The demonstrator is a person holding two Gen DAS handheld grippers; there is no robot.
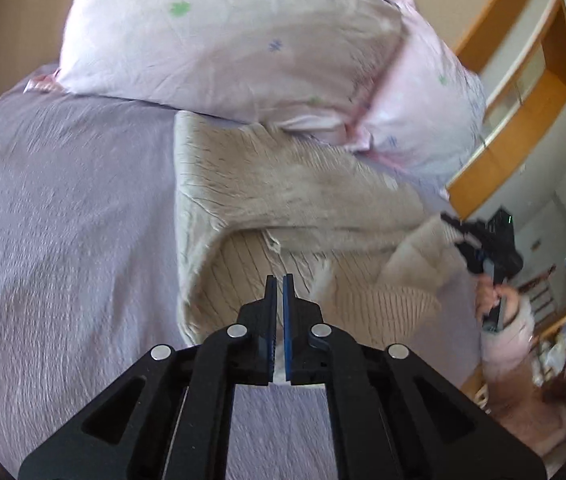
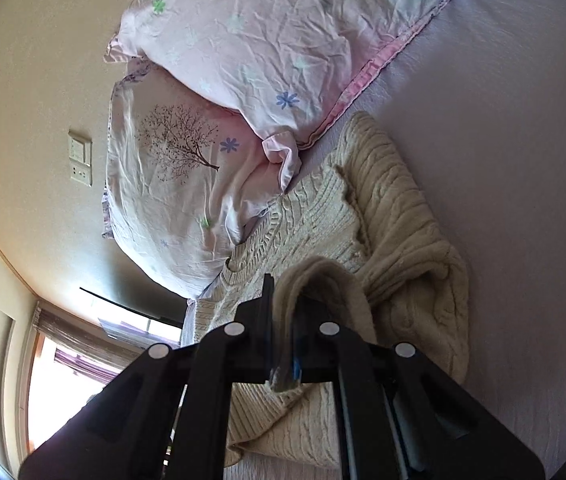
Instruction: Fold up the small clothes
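A cream knitted sweater (image 1: 283,196) lies on the lilac bedsheet (image 1: 63,220), its top edge against the pillows. My left gripper (image 1: 279,284) is shut and empty, hovering just above the sweater's ribbed part. In the right wrist view the same sweater (image 2: 395,216) is partly folded over itself. My right gripper (image 2: 283,300) is shut on a fold of the sweater's sleeve, which drapes over its right finger. The right gripper also shows in the left wrist view (image 1: 483,240), at the sweater's right edge, held by a hand.
Two pink flowered pillows (image 1: 223,36) (image 2: 251,40) lie at the head of the bed, touching the sweater. A beige wall with a switch plate (image 2: 81,158) and a window (image 2: 67,384) are behind. Wooden shelving (image 1: 523,92) stands to the right.
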